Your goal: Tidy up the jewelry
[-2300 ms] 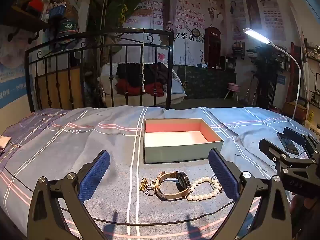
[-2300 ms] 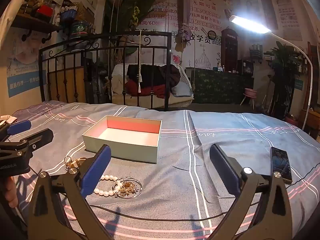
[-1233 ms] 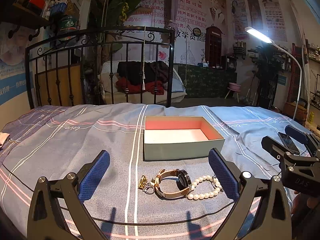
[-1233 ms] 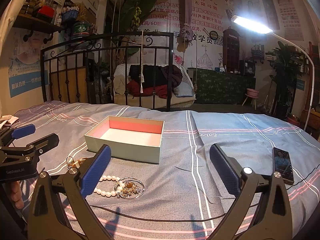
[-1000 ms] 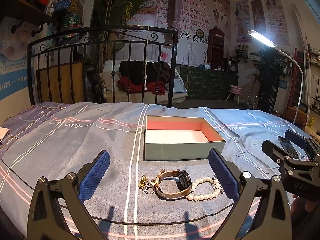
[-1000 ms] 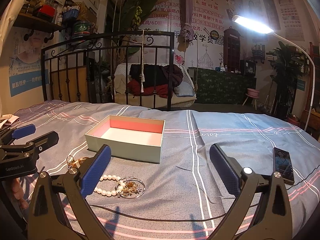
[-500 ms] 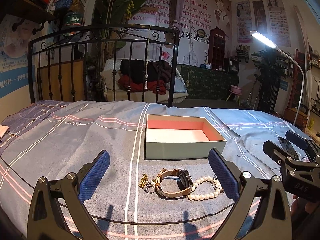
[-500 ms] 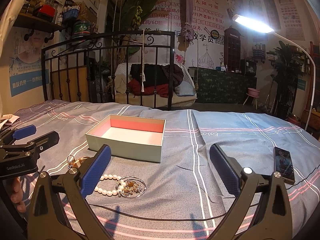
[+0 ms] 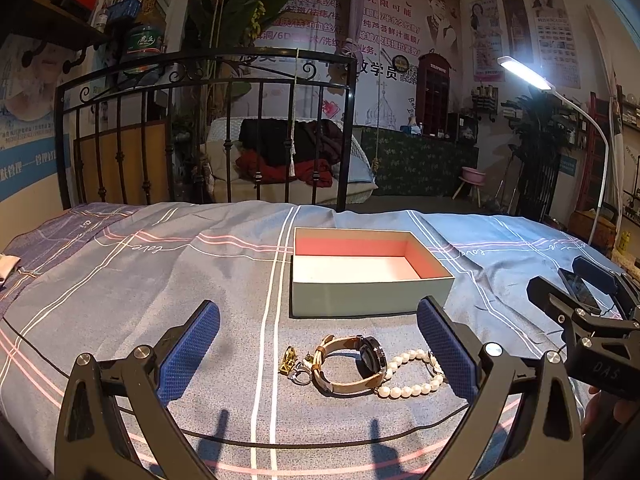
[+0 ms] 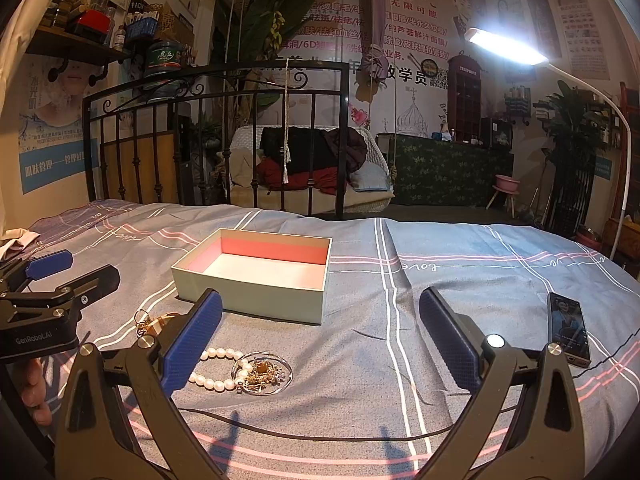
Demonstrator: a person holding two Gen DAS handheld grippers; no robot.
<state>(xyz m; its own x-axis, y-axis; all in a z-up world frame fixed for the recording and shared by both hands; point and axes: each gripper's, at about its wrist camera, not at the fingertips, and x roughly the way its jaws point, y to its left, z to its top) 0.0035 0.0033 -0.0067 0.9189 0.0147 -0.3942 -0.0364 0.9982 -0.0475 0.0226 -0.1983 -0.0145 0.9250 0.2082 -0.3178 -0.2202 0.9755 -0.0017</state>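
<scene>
Two views, watch (image 9: pixel 352 364) left only, phone (image 10: pixel 569 328) clearer right

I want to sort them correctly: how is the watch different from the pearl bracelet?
The watch has a tan strap and a dark round face; the pearl bracelet is a loop of white beads. The watch stands on its edge; the pearl bracelet lies flat. Both rest on the bedspread before the empty box, touching each other.

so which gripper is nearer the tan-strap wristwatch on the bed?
Left. The left gripper is open with the tan-strap wristwatch lying between its fingers. The right gripper is off to the watch's right, open over bare blue bedsheet.
</scene>
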